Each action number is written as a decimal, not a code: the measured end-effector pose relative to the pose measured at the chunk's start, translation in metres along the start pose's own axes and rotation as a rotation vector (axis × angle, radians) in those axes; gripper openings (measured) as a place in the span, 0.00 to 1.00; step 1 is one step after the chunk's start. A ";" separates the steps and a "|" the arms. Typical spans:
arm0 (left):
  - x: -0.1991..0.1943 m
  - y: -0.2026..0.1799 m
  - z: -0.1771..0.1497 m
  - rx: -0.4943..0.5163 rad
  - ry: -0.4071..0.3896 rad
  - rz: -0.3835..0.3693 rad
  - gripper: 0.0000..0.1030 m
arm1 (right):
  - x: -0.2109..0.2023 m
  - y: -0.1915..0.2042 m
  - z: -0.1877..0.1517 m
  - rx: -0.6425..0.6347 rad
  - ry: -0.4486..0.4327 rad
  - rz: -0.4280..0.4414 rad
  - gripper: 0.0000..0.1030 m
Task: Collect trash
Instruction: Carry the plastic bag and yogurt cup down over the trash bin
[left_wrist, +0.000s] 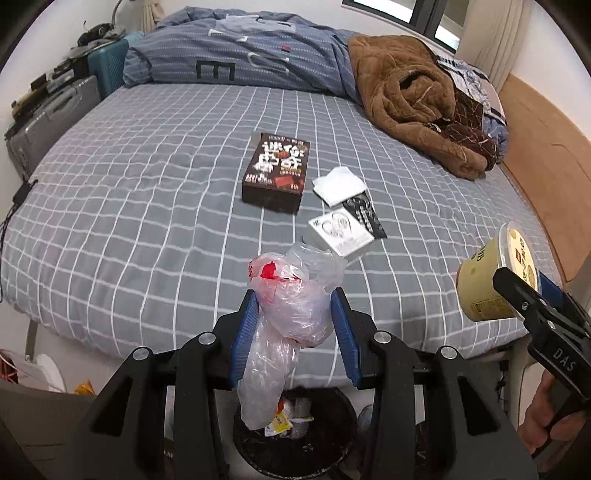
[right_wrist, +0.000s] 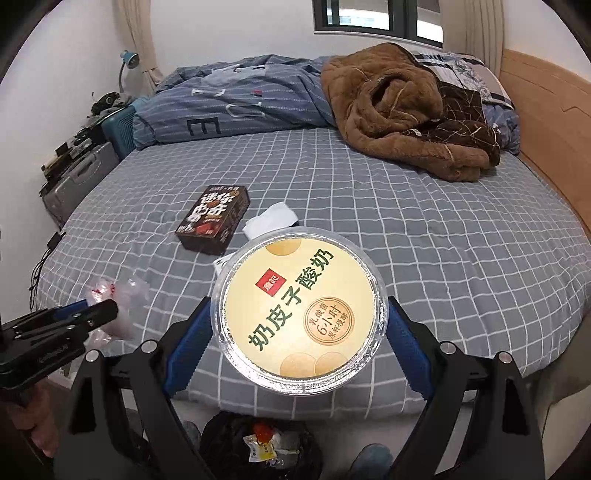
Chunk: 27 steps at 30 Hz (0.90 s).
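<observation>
Beside the checked bed (left_wrist: 147, 229), above a black trash bin (left_wrist: 332, 417), our left gripper (left_wrist: 293, 325) pinches a crumpled plastic bag (left_wrist: 291, 306); our right gripper (right_wrist: 299, 332), spread wide, clamps a yogurt cup (right_wrist: 299, 314). Farther on the sheet lie a dark snack box (left_wrist: 277, 171) and a tissue (left_wrist: 338, 184).

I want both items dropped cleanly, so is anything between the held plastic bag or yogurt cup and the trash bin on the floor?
Nothing visible blocks either. The plastic bag hangs from the left hand-held gripper right above the open trash bin. The yogurt cup, in the right hand-held gripper, has only open air down to the bin.
</observation>
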<state>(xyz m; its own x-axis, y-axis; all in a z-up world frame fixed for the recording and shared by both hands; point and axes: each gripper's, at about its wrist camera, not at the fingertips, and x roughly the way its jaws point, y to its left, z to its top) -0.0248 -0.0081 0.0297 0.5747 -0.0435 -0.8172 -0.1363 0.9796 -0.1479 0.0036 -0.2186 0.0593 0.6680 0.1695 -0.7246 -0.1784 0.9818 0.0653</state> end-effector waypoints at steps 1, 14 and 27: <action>-0.002 0.001 -0.003 -0.002 0.000 -0.002 0.39 | -0.002 0.001 -0.003 0.001 0.000 0.003 0.83; -0.034 -0.007 -0.049 0.030 -0.023 -0.021 0.39 | -0.035 0.017 -0.049 -0.001 -0.002 0.023 0.83; -0.022 0.001 -0.092 0.045 0.019 -0.009 0.39 | -0.035 0.025 -0.090 0.007 0.038 0.029 0.83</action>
<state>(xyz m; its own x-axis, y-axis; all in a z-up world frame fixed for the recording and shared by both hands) -0.1118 -0.0245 -0.0041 0.5604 -0.0560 -0.8263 -0.0945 0.9869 -0.1310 -0.0891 -0.2080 0.0244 0.6350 0.1945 -0.7476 -0.1922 0.9771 0.0909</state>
